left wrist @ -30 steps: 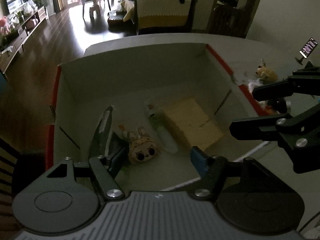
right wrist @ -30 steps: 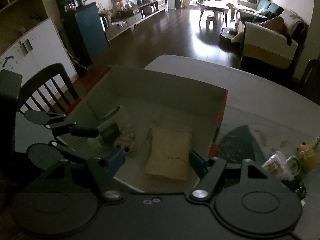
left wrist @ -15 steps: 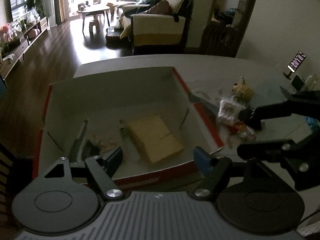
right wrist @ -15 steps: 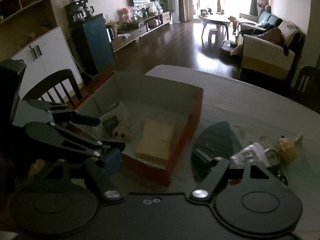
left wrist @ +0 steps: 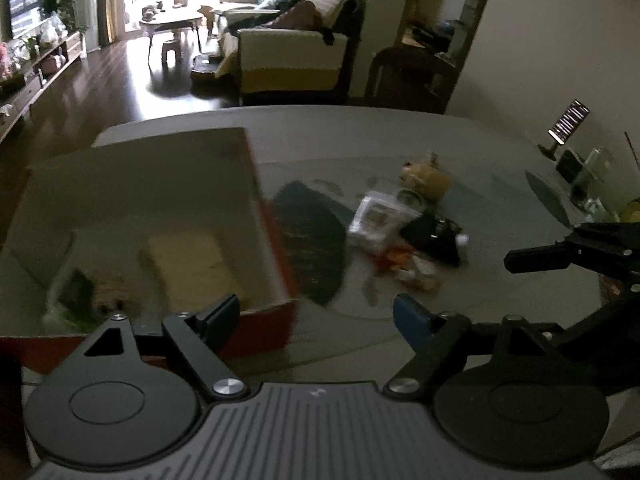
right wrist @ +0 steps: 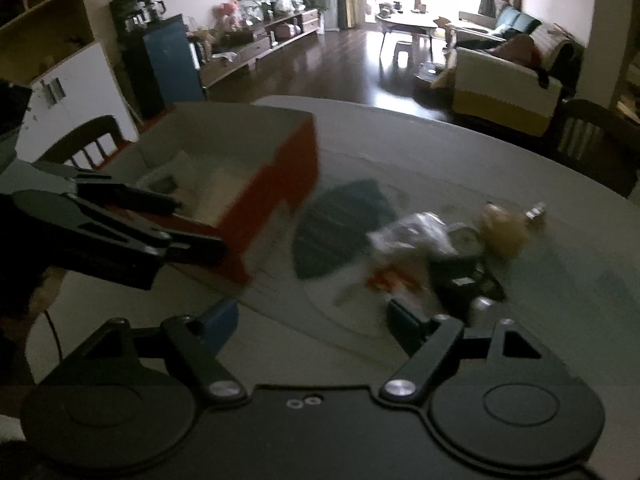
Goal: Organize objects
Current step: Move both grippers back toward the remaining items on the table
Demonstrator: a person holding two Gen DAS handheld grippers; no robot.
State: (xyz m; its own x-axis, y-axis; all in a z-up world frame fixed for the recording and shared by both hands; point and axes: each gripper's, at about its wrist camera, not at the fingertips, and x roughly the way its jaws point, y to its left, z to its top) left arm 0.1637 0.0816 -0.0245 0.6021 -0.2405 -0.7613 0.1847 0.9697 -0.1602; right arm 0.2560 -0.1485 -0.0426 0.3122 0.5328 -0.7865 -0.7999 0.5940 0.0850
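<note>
A red-sided cardboard box (left wrist: 276,240) (right wrist: 276,196) stands on the table's left part. Inside it lie a tan flat packet (left wrist: 188,264), a small plush doll (left wrist: 110,300) and a dark pouch (left wrist: 76,292). Right of the box a pile of small items rests on the table: a clear white packet (left wrist: 378,216) (right wrist: 416,232), a yellow plush toy (left wrist: 426,176) (right wrist: 502,228), a black item (left wrist: 434,236) and orange wrappers (left wrist: 404,264). My left gripper (left wrist: 316,314) is open and empty near the box's front right corner. My right gripper (right wrist: 312,314) is open and empty before the pile.
A dark fan-shaped mat (left wrist: 312,240) (right wrist: 340,224) lies between box and pile. A phone on a stand (left wrist: 568,122) and glass items (left wrist: 588,176) sit at the table's far right. Chairs (right wrist: 84,144) stand around the table.
Both grippers have pulled back out of the box and swung right towards the pile. The doll and pouch stay in the box. The views are blurred by motion.
</note>
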